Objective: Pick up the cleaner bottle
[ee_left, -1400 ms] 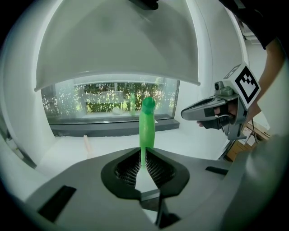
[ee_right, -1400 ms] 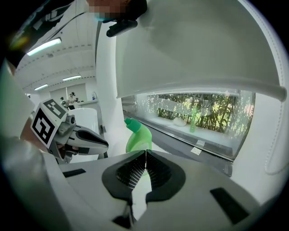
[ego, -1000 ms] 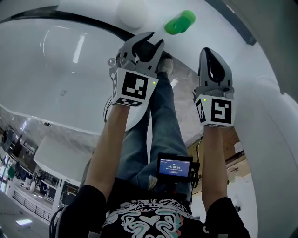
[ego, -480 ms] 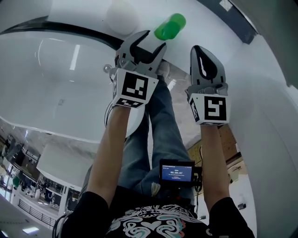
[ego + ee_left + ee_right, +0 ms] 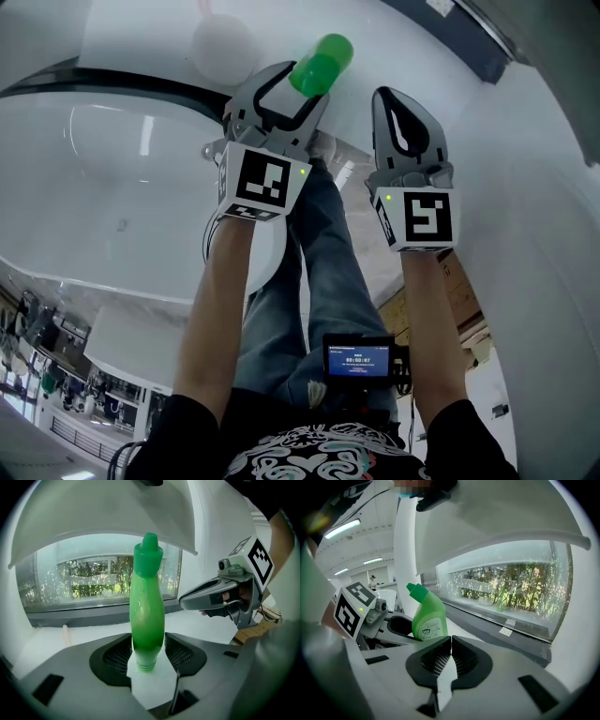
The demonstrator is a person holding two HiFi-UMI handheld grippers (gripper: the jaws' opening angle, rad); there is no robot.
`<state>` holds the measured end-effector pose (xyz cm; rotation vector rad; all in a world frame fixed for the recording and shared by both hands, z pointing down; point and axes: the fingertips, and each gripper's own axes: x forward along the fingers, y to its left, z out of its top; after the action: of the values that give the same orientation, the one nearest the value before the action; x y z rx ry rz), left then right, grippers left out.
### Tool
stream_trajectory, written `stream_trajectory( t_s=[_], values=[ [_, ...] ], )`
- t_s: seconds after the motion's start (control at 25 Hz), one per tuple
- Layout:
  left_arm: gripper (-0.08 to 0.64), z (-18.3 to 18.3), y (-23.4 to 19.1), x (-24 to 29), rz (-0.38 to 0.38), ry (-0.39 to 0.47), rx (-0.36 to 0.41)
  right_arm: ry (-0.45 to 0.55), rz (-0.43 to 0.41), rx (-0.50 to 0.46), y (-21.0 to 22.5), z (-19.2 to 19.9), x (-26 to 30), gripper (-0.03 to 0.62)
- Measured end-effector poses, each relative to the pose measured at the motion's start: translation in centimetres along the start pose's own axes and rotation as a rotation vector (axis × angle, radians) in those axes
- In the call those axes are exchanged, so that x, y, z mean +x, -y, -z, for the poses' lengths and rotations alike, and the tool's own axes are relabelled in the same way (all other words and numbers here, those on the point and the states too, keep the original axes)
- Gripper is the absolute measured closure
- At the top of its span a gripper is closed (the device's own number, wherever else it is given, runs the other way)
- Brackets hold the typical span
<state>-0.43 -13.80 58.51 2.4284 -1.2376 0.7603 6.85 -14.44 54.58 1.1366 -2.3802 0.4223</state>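
the cleaner bottle (image 5: 321,64) stands upright on the white ledge (image 5: 56,644) below the window (image 5: 93,578), green, cap on, and it now sits right in the mouth of my left gripper (image 5: 298,82). a second ago it was well beyond my tips, up and to the right in the head view. since then i have brought that hand forward and spread its jaws from a half gap to full width. in the left gripper view the lower body of the bottle fills the space between my two pads, with its base on the ledge just past them. i judge the pads are not pressing yet, so the bottle is framed, not held. my right gripper (image 5: 392,98) hangs just to the right, jaws clenched together on nothing, clear of the bottle. so the reach looks nearly done. next i would ease in a little further so the pads straddle the body, then close. the body is smooth and tapered, so a grip too low could let it slip or tip.
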Motion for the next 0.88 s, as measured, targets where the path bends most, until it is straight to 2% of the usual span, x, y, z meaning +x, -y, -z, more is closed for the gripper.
stream_trajectory(
  t_s=[0.12, 0.36, 0.52, 0.72, 0.88],
  values=[
    [0.350, -0.7, -0.4, 0.6, -0.026, 0.028, -0.009, -0.006, -0.007, -0.019, 0.3, 0.1, 0.0, 0.565],
    [0.348, -2.0, -0.6, 2.5, -0.009, 0.078, 0.054, 0.009, 0.011, 0.014, 1.1, 0.2, 0.9, 0.565],
    [0.348, -2.3, -0.6, 3.3, 0.011, 0.113, 0.038, 0.047, 0.017, 0.040, 1.5, -0.3, 1.7, 0.565],
    [0.347, -2.8, -0.9, 3.8, 0.036, 0.148, 0.024, -0.025, 0.014, 0.017, 1.9, 1.2, 1.9, 0.565],
    [0.347, -2.8, -1.1, 4.6, 0.026, 0.166, 0.006, 0.036, 0.022, 0.045, 2.1, 0.4, 2.5, 0.565]
  ],
)
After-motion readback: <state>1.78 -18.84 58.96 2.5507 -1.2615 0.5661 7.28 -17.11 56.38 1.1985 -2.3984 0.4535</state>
